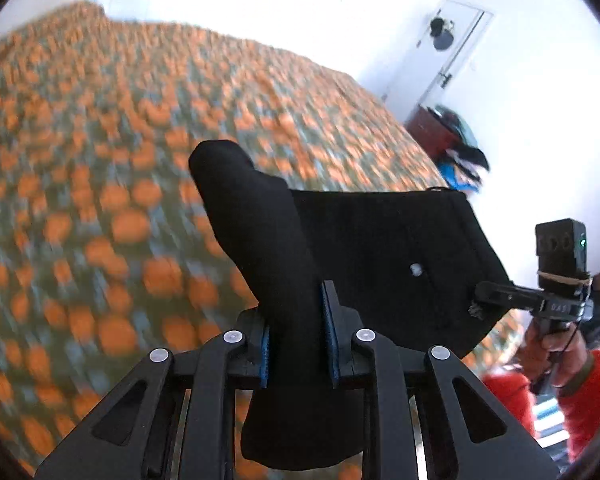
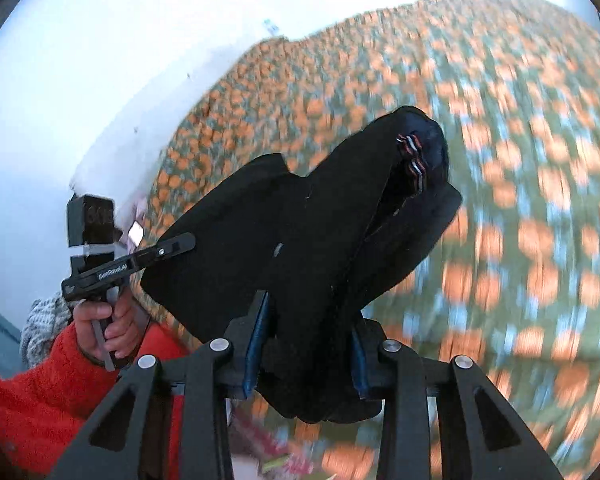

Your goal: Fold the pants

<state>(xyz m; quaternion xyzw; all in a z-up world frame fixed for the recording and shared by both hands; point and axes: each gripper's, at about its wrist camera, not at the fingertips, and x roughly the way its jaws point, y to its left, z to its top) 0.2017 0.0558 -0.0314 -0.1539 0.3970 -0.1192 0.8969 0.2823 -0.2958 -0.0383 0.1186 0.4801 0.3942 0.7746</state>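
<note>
**Both grippers clamped on the black pants, lifted off the bed**

Jaws on both sides are narrowed onto dark cloth. Between the blue pads of the left gripper point(image 1: 296, 336) a thick roll of the pants point(image 1: 380, 248) is pinched, with one end poking up past the fingertips and the other hanging below them. The right gripper point(image 2: 306, 344) bites a bulkier bunch of the same garment, and its jaws stand a little wider because more layers sit between them.

Between the two grips the pants stretch as a flat black panel in the air; in the left wrist view a small pale button shows on it. From the right wrist view the cloth beyond the fingertips curls over and shows a striped tag or band inside, which suggests the waistband end. Holding two separate points like this looks meant to spread the garment so that it hangs straight before being laid down and folded; by that reading the folding itself is not yet done.

Below the pants lies the bed point(image 1: 100, 160), covered in an orange and green patterned spread, blurred in both views. Each camera also catches the other gripper, held by a hand in a red fleece sleeve point(image 2: 24, 396). A white door point(image 1: 448, 52) stands in the far wall.
</note>
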